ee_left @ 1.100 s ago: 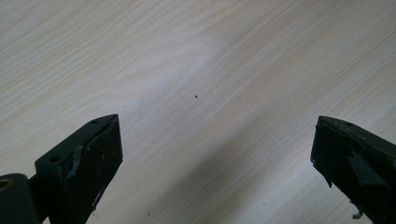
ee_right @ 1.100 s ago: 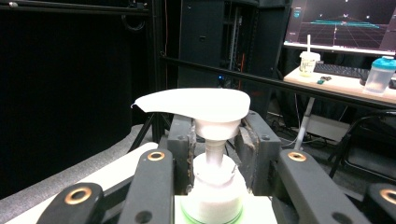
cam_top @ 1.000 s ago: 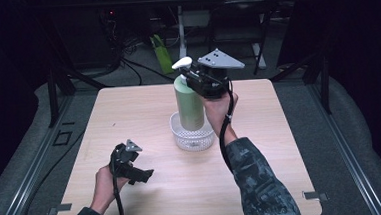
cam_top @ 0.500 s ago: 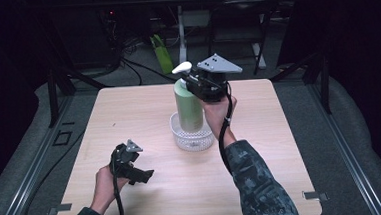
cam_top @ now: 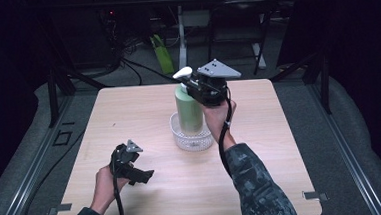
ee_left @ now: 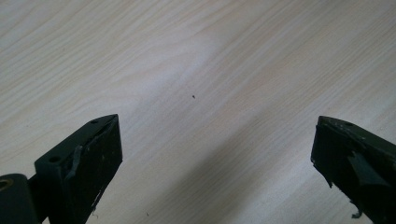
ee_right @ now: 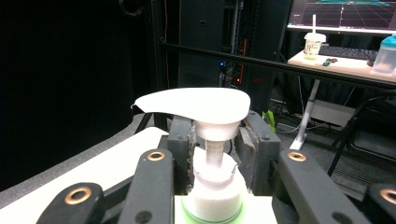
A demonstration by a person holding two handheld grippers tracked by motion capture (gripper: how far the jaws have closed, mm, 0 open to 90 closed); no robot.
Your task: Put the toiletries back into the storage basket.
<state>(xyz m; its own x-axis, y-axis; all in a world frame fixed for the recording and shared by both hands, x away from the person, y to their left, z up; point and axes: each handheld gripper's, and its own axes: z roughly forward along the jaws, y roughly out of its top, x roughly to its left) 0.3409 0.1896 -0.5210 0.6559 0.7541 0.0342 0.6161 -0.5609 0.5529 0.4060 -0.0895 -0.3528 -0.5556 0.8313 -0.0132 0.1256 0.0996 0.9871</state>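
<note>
- High view: a green pump bottle (cam_top: 188, 109) stands upright in a white mesh basket (cam_top: 192, 138) near the middle of the wooden table (cam_top: 128, 111). The right gripper (cam_top: 195, 84) is at the bottle's neck, just under the white pump head (cam_top: 182, 73). The left gripper (cam_top: 143, 175) sits low over the near-left part of the table, well apart from the bottle
- Left gripper view: the two black jaws stand wide apart over bare wood, nothing between them
- Right gripper view: the jaws are clenched on the bottle's white collar (ee_right: 214, 175), one on each side, with the pump head (ee_right: 194, 106) just above them
</note>
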